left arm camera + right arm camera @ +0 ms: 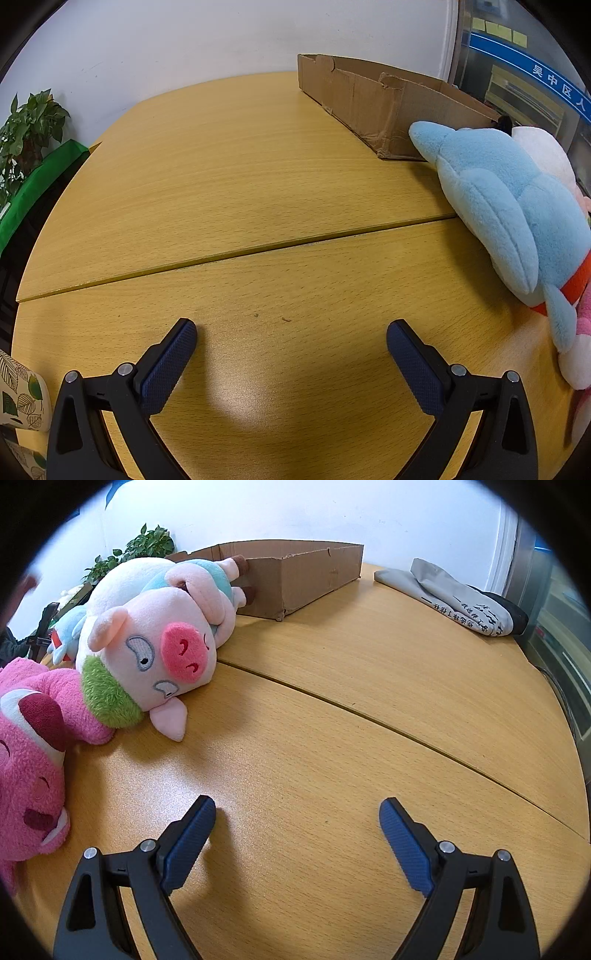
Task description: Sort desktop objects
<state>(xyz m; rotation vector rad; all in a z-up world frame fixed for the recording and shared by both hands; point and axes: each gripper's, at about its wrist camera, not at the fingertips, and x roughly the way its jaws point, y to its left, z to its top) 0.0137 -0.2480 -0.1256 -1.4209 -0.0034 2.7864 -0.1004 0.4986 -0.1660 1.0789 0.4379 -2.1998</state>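
Table (332,738): pig plush (155,653), pink bear (33,757) and blue dolphin (517,206) lie clustered near the cardboard box (295,576), the dolphin's snout at its corner. Folded grey garment (461,598) lies well apart. Left gripper (291,332) and right gripper (297,808): jaws wide, empty, over bare wood.

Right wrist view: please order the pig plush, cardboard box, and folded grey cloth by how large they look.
1. pig plush, though it lies nearer
2. cardboard box
3. folded grey cloth

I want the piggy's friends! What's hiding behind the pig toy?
Behind the pig toy lie a white plush and a blue plush, then the cardboard box. Their lower parts and the box's inside are hidden.
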